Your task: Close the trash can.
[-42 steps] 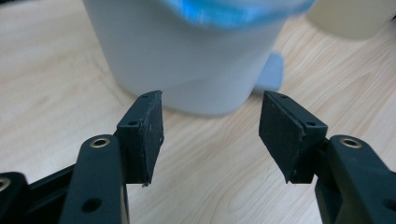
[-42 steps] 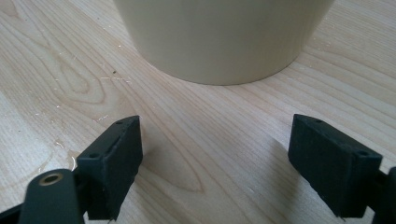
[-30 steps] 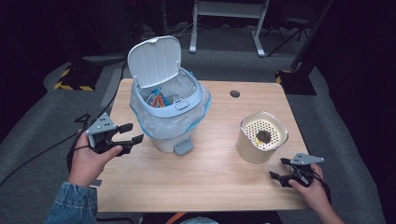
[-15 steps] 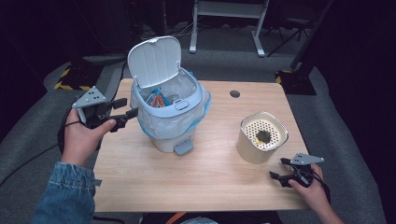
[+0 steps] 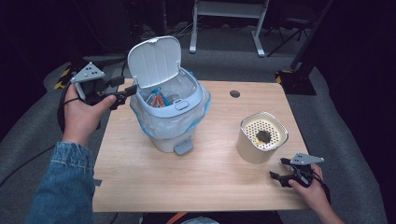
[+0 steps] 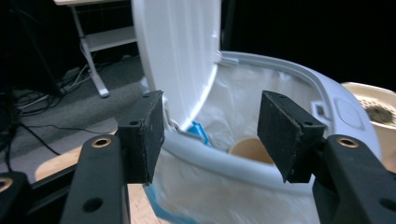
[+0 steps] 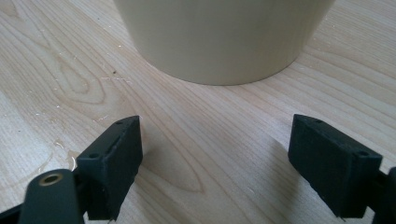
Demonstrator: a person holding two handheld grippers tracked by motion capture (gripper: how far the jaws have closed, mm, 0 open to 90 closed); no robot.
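Two containers stand on the wooden table (image 5: 154, 182): a pale blue pedal bin (image 5: 170, 116) toward the left and a cream cylindrical pot (image 5: 260, 139) toward the right, well apart from each other. The bin's lid (image 5: 154, 61) is hinged up and back, and a translucent bag liner (image 5: 144, 122) folds over its rim; inside lie orange and blue wrappers (image 5: 158, 98), and the left gripper view also shows a tan round object (image 6: 250, 150) down in the liner. The pot has a perforated top (image 5: 263, 131) with a dark lump resting at its middle. Bare wood lies open in front of both containers and between them, and a small dark round hole (image 5: 235, 94) sits near the far edge. The left gripper (image 5: 125, 91) is held off the table's left edge at rim height, jaws parted wide and empty, its tips just beside the bin's rim below the raised lid; in its own view the rim and the lid edge sit between the jaws (image 6: 210, 135). The right gripper (image 5: 281, 171) rests low near the front right corner, jaws spread wide with nothing between them, the pot's wall (image 7: 224, 37) near but apart ahead of its fingers (image 7: 116, 158).
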